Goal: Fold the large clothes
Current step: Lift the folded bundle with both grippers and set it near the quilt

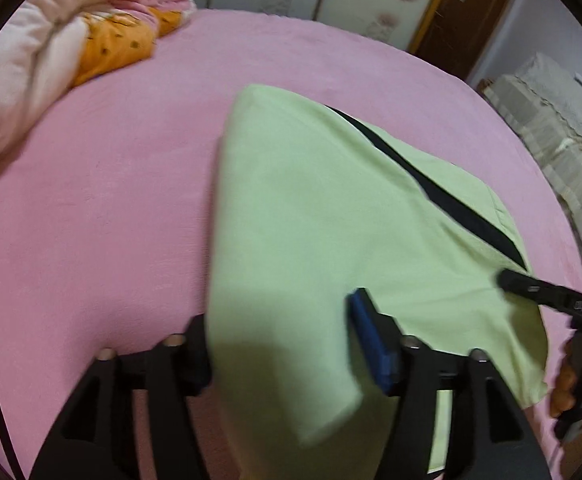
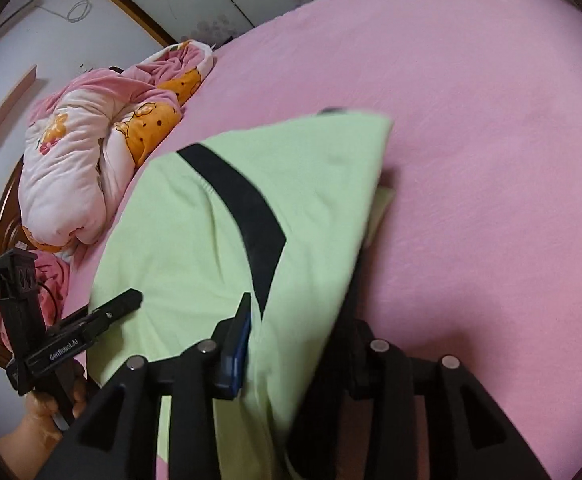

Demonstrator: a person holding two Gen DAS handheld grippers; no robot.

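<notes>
On pink bed (image 1: 91,200), green garment (image 1: 311,220) between both tools' spread fingers.

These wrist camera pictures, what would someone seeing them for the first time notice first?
A light green garment with a black diagonal stripe fills the middle of both views, lying on a bright pink bed cover. Its near edge runs between the fingers of the left tool and of the right tool. A bunched pink, white and orange quilt sits heaped at the far left side of the bed.
</notes>
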